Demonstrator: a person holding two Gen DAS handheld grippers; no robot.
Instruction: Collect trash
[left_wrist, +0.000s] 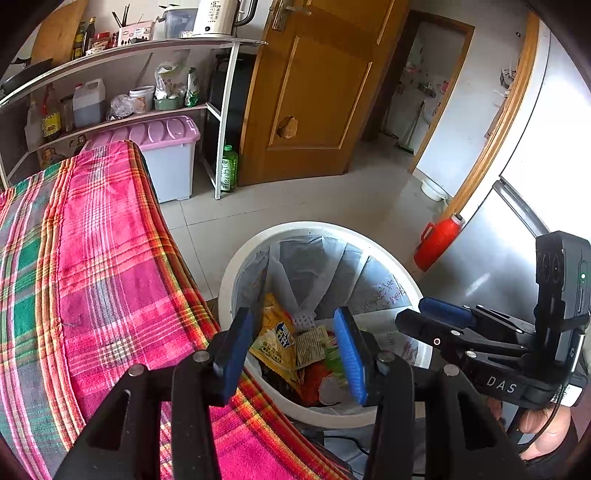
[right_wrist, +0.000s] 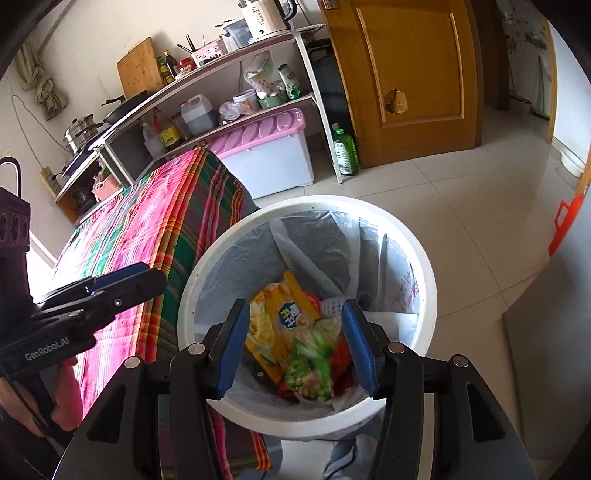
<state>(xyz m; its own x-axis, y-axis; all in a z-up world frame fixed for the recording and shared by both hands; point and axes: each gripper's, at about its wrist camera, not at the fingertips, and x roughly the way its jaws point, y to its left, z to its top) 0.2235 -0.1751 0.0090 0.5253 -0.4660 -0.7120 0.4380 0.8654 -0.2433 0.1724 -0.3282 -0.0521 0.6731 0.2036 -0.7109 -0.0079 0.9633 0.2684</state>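
Observation:
A white trash bin (left_wrist: 314, 226) (right_wrist: 306, 201) with a pale liner stands on the tiled floor beside the table. Inside lie a yellow snack bag (left_wrist: 275, 336) (right_wrist: 291, 306), a green wrapper (right_wrist: 310, 365) that looks blurred, and some red and white scraps. My left gripper (left_wrist: 293, 312) hangs open over the bin's near left rim, with nothing between its blue pads. My right gripper (right_wrist: 295, 304) is open above the bin as well, its pads clear of the trash below. Each gripper shows in the other's view: right gripper (left_wrist: 410, 314), left gripper (right_wrist: 155, 273).
A table under a pink and green plaid cloth (left_wrist: 110, 258) (right_wrist: 166, 221) touches the bin's left side. Behind it are a shelf rack (left_wrist: 221, 110), a pink-lidded storage box (left_wrist: 170, 147) and a green bottle (left_wrist: 229, 170). A wooden door (left_wrist: 314, 92), a red jug (left_wrist: 437, 240) and a steel fridge (left_wrist: 498, 258) are at right.

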